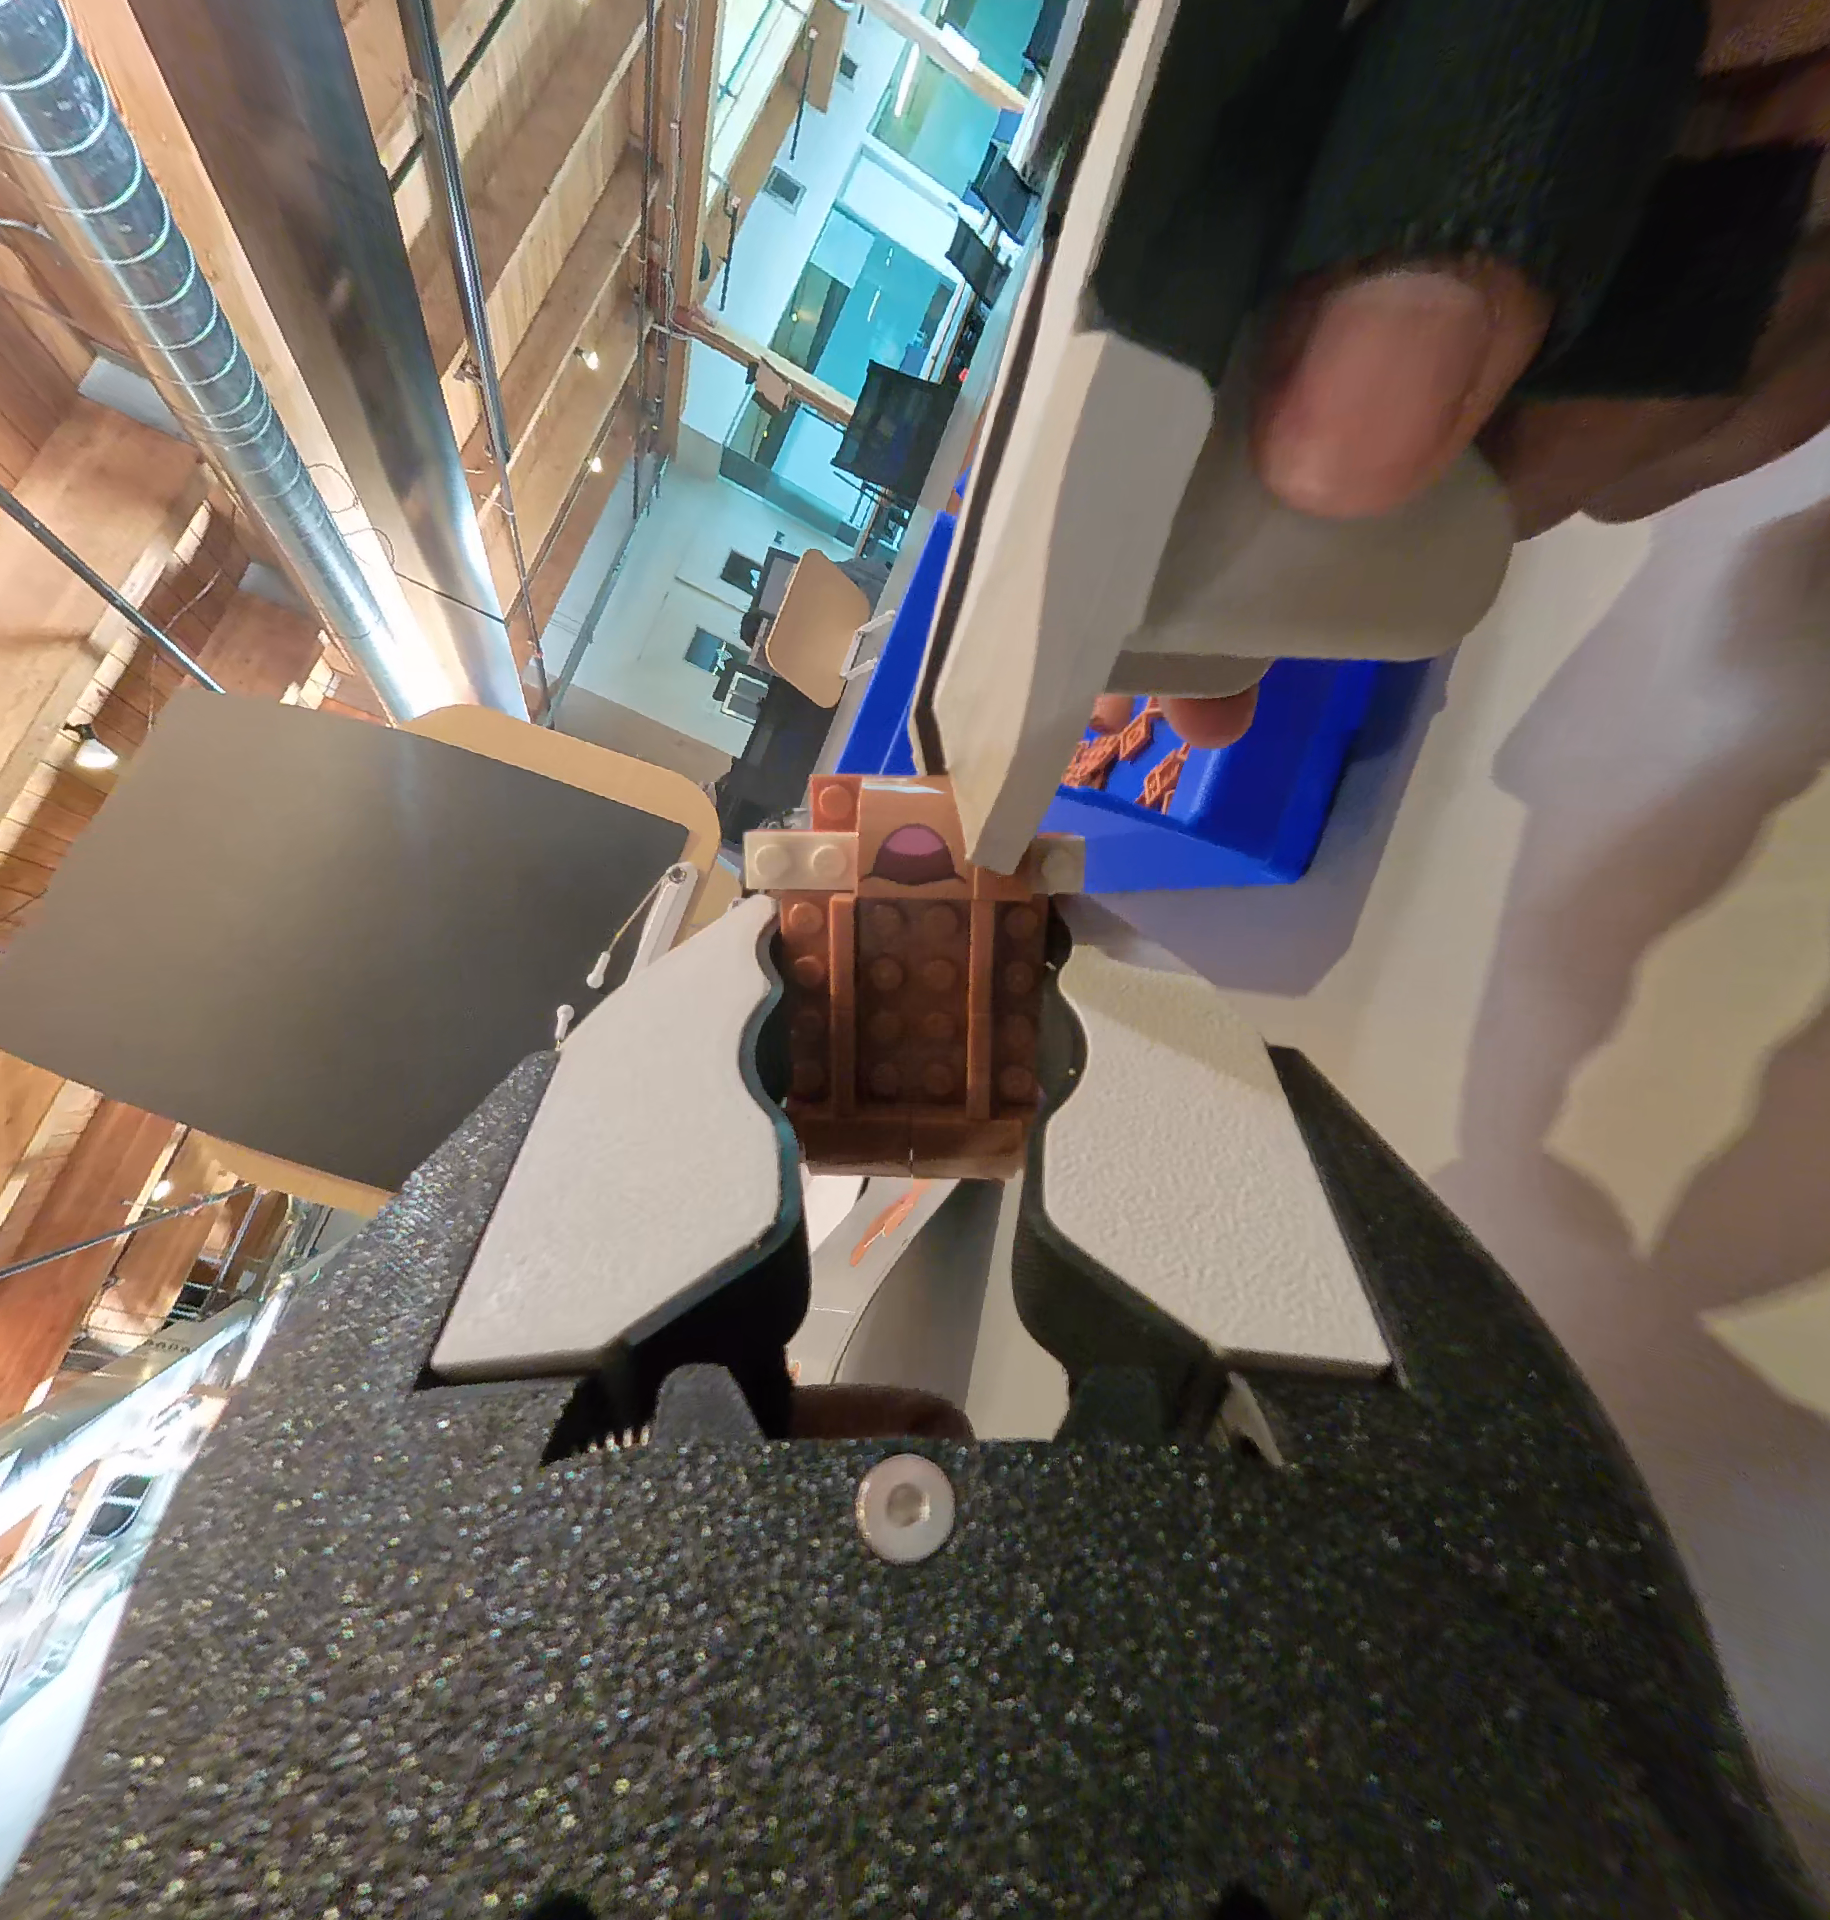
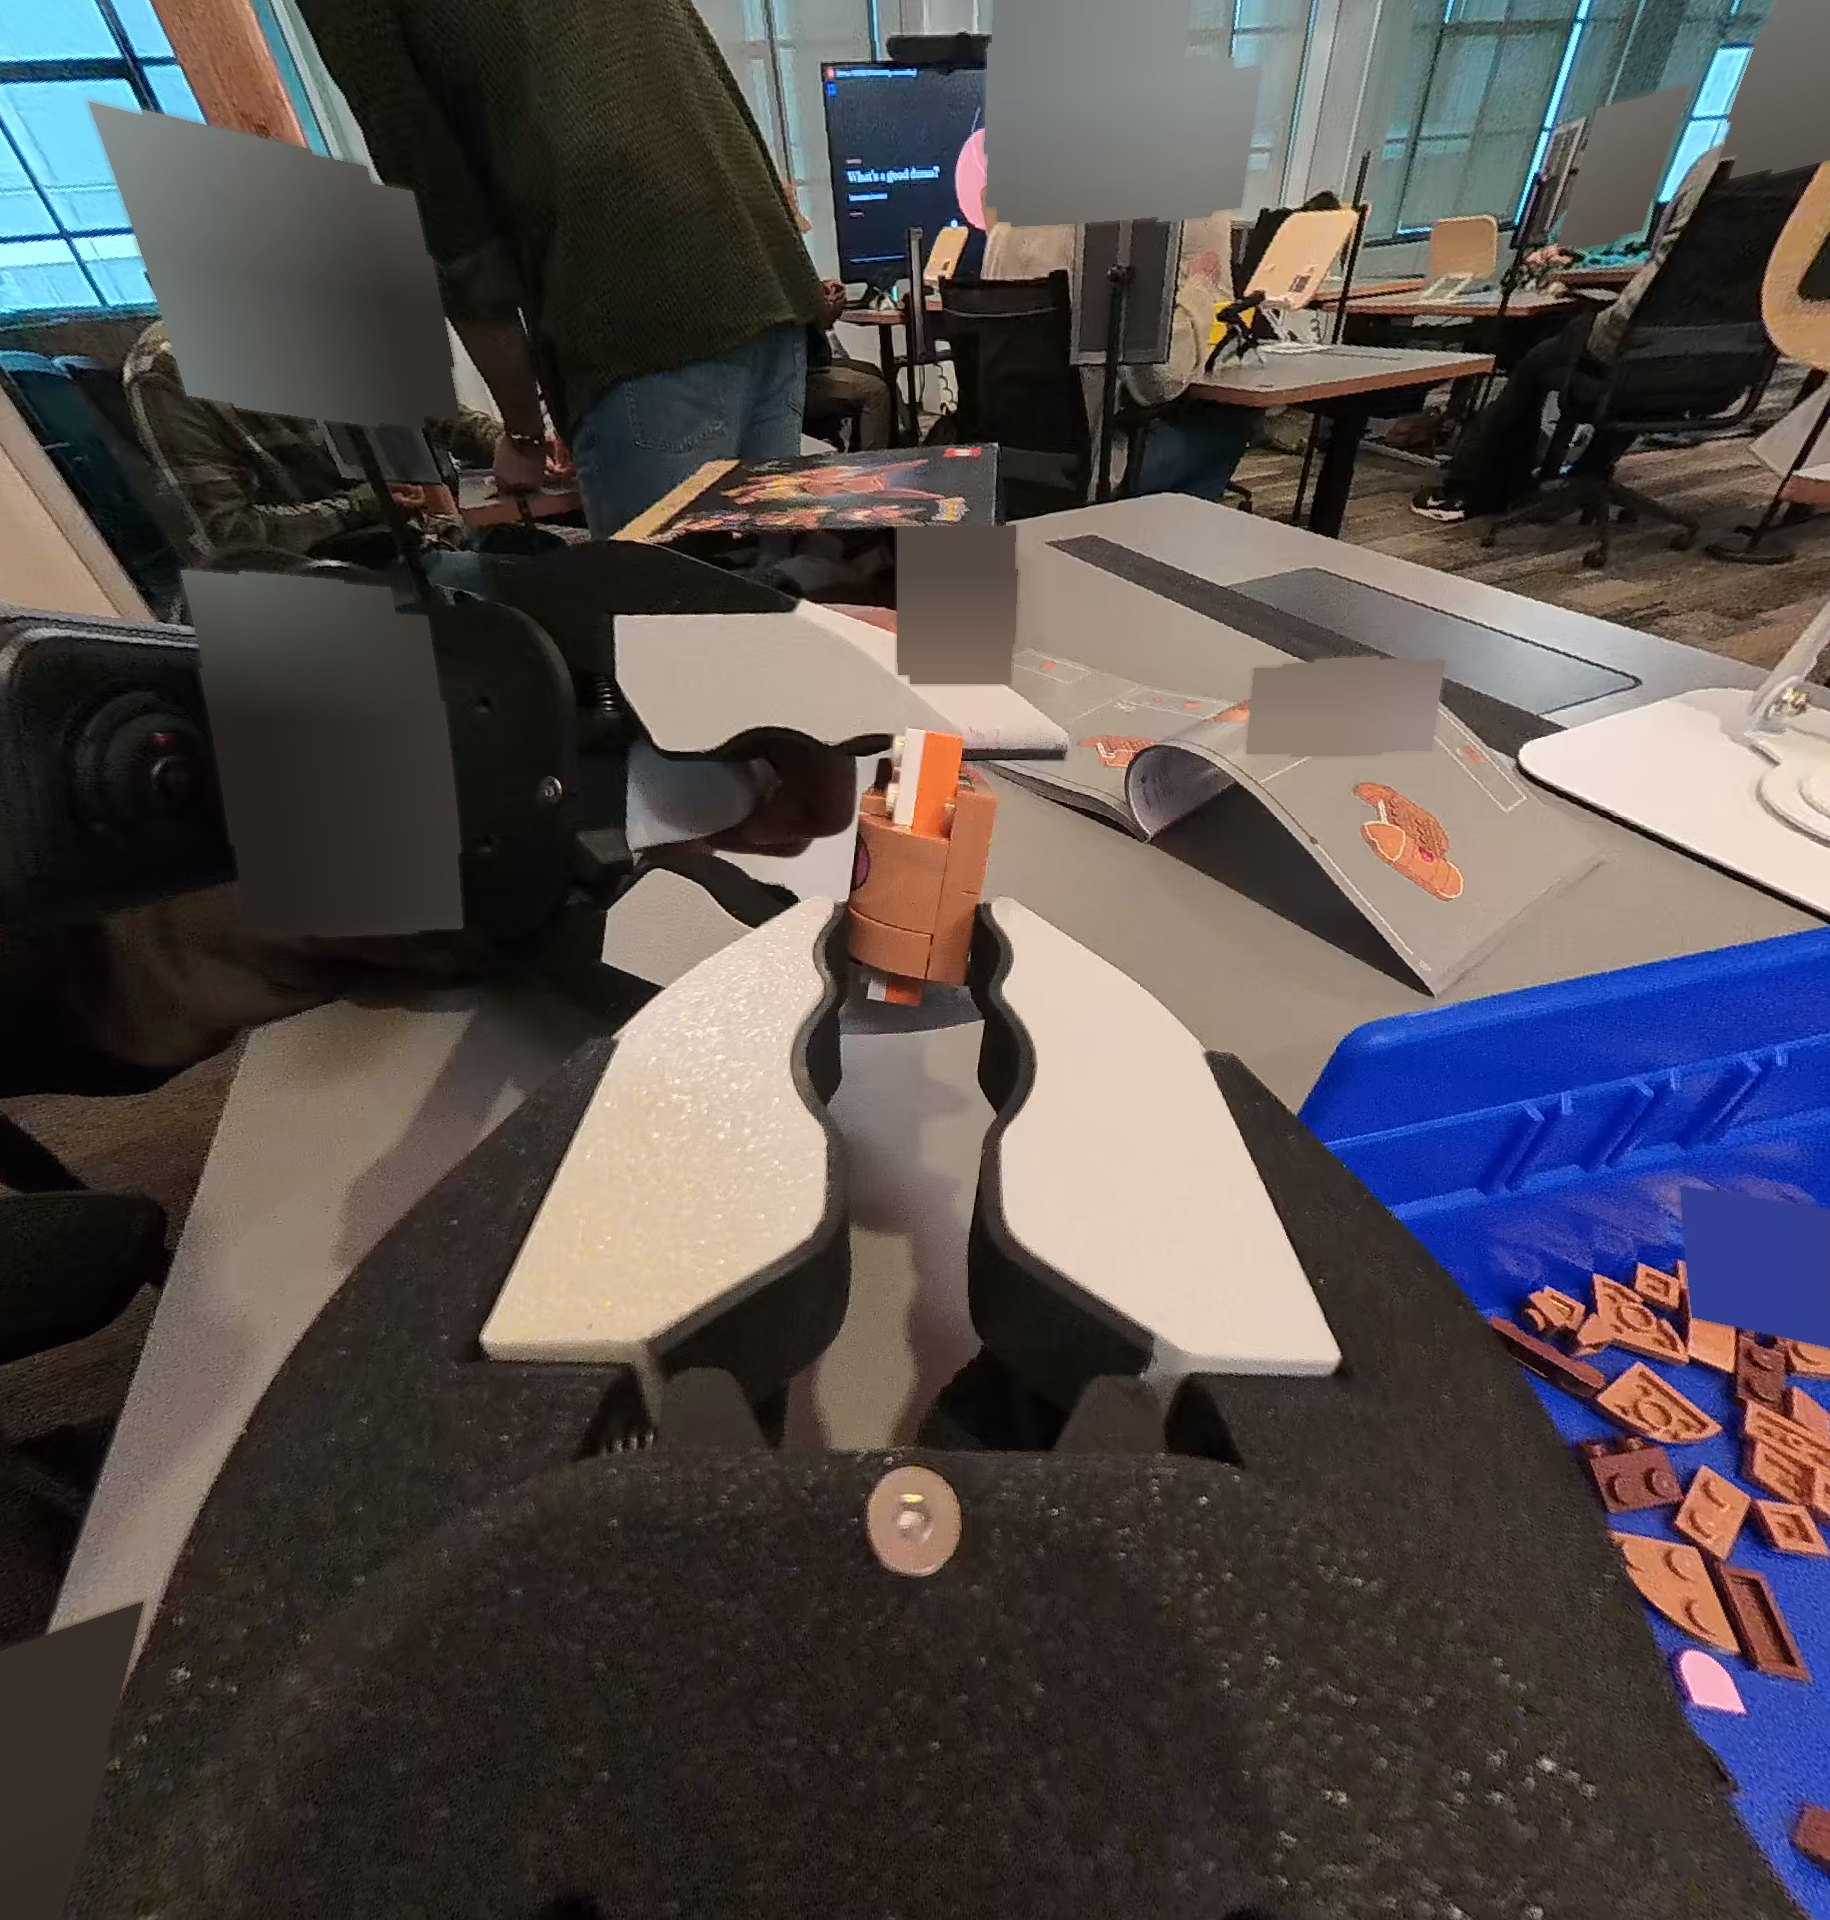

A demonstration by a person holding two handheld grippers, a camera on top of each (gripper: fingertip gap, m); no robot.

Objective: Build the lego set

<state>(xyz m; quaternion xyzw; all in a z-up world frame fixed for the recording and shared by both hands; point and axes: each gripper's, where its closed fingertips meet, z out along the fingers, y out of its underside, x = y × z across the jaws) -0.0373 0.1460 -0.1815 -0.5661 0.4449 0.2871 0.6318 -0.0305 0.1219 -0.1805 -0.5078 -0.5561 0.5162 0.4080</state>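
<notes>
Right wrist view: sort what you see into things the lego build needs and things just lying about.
Part of the job:
- lego assembly, clamped by the left gripper and the right gripper
- loose brown pieces in the blue bin
- open instruction booklet
- set's box

Lying about:
- white stand base
- monitor
- office chairs

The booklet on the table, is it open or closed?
Open: the booklet lies spread on the table, one page arching up.

Open office (image 2: 1337,366) — desks, black chairs (image 2: 1659,374), paned windows (image 2: 1493,114)
</notes>
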